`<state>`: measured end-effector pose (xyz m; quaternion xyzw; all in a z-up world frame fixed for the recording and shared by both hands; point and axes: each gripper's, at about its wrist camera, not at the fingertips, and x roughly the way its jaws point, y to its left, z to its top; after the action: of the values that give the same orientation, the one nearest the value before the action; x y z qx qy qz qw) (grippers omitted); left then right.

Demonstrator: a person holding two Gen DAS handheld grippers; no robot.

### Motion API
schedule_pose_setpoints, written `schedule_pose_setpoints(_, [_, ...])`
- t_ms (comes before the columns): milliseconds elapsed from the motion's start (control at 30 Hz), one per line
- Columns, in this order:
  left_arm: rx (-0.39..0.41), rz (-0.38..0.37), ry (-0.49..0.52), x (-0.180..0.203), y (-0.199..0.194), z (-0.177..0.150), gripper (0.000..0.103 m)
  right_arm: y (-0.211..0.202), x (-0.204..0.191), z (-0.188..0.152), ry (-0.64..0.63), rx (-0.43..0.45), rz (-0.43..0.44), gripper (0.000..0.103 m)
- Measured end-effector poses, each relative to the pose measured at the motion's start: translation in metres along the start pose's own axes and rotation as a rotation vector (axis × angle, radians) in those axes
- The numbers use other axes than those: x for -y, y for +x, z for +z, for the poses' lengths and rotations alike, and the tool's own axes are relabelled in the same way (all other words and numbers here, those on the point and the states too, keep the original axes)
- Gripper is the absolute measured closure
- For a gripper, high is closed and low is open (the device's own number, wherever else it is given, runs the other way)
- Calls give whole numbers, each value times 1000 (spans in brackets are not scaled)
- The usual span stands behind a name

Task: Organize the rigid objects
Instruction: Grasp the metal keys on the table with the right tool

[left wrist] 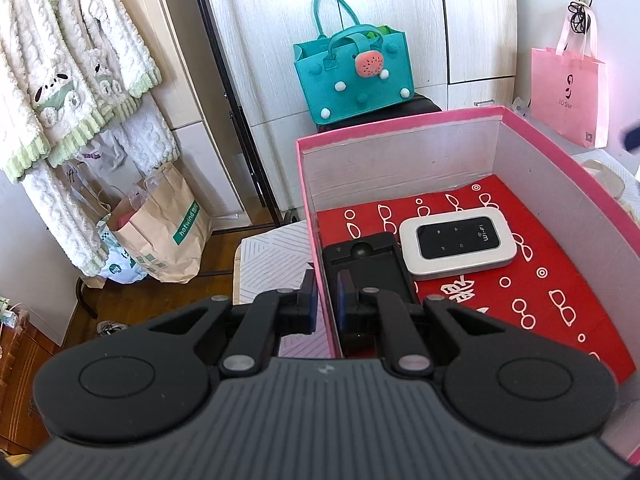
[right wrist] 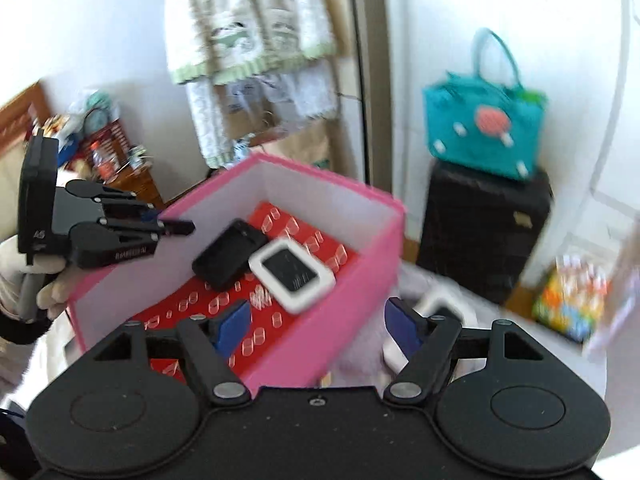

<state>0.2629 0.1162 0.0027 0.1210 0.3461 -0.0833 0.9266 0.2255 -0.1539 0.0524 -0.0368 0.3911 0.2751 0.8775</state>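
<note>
The left gripper (left wrist: 324,300) has its fingers (left wrist: 308,300) drawn narrow astride the left wall of the pink box (left wrist: 400,128): one finger sits outside the wall, the other inside, and whether they actually pinch the wall I cannot tell. In the right wrist view the same gripper (right wrist: 176,227) shows at the left, held by a gloved hand (right wrist: 48,292), its fingers nearly together at the box's wall (right wrist: 128,276). The box stands on a pale patterned surface (left wrist: 272,256) and is lined with a red sheet (left wrist: 560,264) printed with white glasses shapes. On that sheet lie two things: a black device (left wrist: 372,268) along the left wall, partly under the left gripper's inner finger, and a white Wi-Fi router (left wrist: 458,242) with a black face, just beside the black device toward the middle of the box and touching it or nearly so. The right gripper (right wrist: 316,326) hovers with its blue-padded fingers (right wrist: 232,324) spread wide and holding nothing, one finger over the red sheet (right wrist: 280,280) inside the box and the other outside the near wall. Under that outer finger, on the surface outside the box, lies another white object (right wrist: 436,308), too blurred to tell more. Behind the box a teal bag (left wrist: 352,76) sits on a black case (right wrist: 480,240).
</note>
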Motion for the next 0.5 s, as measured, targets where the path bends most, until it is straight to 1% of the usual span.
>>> schedule_pose_setpoints(133, [-1,10,30,2,-4,-2,93,-9,3,-33,33,-6,-63,25])
schedule_pose_setpoints(267, [-11,2,46,8,-12,-14,92,-13,1,-68,21,16,-86,26])
schedule_pose_setpoints(367, [3,-10,2,6,-20,-20,92,-10,-3,-95,5,50,-119,32])
schedule_pose_setpoints(400, [10,-5,-7,6,-22,-21,92,-8,-3,-103,3,61,-136,33])
schedule_pose_setpoints(467, [33,21,-4,10,-26,-25,95,-5,-3,-114,4,74,-160,41])
schedule_pose_setpoints(500, [42,31,-3,11,-27,-26,95,-3,-1,-119,7,79,-173,43])
